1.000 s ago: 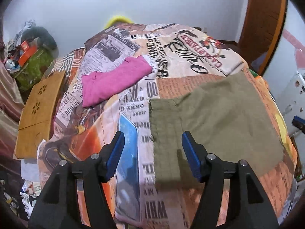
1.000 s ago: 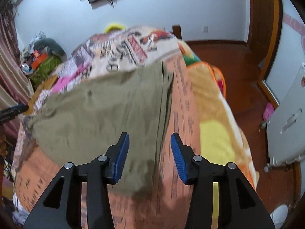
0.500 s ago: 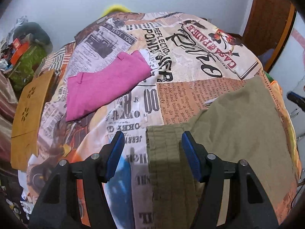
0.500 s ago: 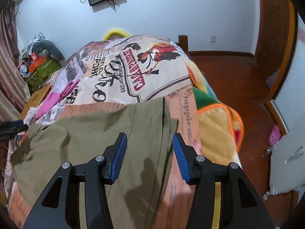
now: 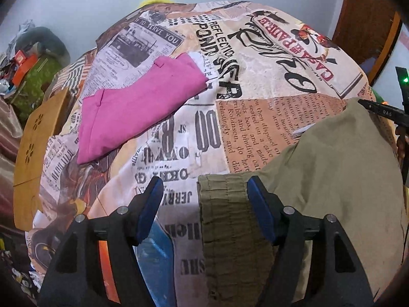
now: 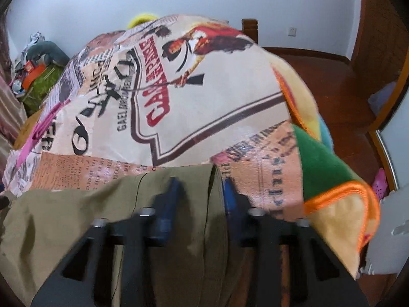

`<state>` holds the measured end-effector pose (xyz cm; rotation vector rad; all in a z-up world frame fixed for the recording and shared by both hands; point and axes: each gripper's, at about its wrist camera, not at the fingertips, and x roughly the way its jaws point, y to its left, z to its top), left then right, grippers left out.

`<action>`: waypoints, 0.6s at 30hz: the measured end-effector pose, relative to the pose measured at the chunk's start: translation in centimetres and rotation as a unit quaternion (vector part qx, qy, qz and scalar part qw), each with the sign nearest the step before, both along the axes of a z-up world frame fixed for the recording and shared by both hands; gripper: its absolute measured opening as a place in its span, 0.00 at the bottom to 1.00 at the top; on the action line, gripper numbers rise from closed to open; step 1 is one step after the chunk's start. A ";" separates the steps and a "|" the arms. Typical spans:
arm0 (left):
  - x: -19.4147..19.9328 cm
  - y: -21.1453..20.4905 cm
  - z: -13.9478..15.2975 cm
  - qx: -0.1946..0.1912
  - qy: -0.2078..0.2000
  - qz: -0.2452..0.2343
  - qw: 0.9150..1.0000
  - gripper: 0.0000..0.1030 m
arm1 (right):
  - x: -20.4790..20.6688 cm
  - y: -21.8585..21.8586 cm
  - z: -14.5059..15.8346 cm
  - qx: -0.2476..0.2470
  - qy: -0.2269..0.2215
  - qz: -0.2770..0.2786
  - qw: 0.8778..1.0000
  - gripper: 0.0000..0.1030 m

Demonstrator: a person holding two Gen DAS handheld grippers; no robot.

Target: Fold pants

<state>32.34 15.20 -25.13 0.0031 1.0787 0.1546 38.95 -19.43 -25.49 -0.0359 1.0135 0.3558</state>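
The left tool [image 5: 203,202] is spread, just opened wider, over the olive pants' [image 5: 340,176] ribbed waistband at lower centre. The right tool [image 6: 200,192], blurred, has been closing around their hem. A pink garment [image 5: 133,107] is seen upper left on the bed [image 5: 268,58].

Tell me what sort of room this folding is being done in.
Most likely a bedroom in a home: the olive pants lie on a bed under a newspaper-print bedspread, a wooden bedpost rises at the far end, and pink folded pants rest nearby.
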 end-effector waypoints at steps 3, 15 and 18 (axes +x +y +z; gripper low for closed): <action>-0.1 0.4 -0.5 0.009 -0.002 0.020 1.000 0.70 | -0.7 0.9 -0.6 -0.054 -0.021 0.017 0.998 0.07; -2.0 5.5 -0.1 -0.002 0.007 0.097 0.995 0.52 | -2.0 1.3 0.4 -0.147 -0.014 0.037 0.988 0.07; -2.3 4.3 2.3 0.006 -0.021 0.066 0.998 0.53 | -3.0 0.4 3.2 -0.122 -0.032 0.028 0.992 0.09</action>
